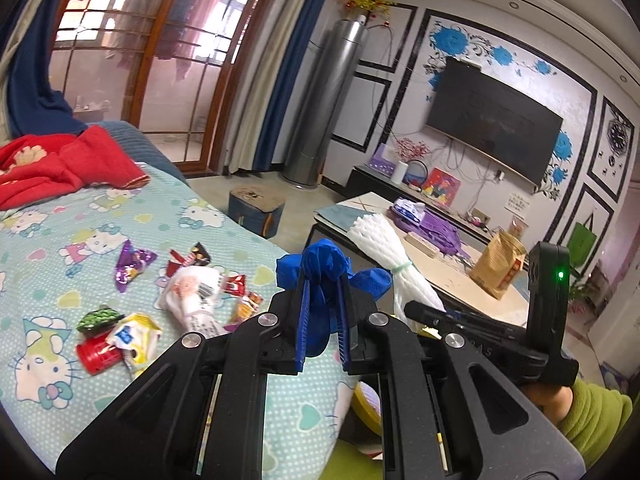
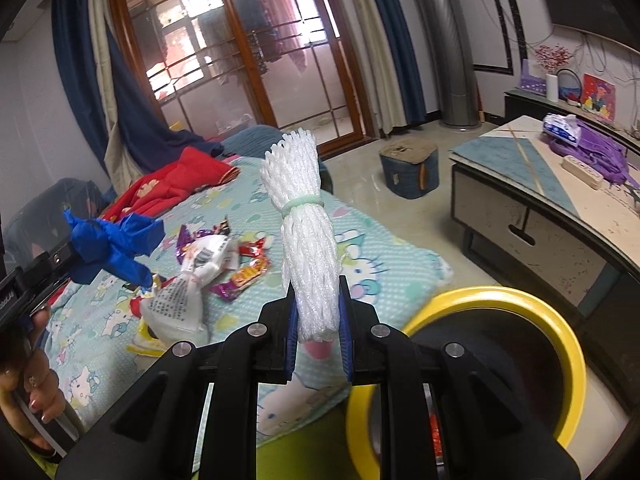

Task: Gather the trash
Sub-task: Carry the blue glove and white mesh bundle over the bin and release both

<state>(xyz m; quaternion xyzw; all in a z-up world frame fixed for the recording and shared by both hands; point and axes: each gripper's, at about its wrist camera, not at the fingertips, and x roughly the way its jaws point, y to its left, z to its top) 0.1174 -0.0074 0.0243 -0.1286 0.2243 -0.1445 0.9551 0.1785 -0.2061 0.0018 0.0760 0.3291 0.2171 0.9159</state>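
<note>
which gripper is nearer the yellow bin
Right. The right gripper, shut on the white foam net, is just beside the yellow bin. The left gripper, holding the blue glove, is further over the bed.

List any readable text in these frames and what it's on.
None reads cleanly.
white plastic bag: dense small print and a barcode, too blurred.
snack wrappers: printing, illegible.
left gripper body: partial embossed letters, unreadable.
wall notice beside the TV: too small.
wall clock: face too small.
blue glove and foam net: no text.
</note>
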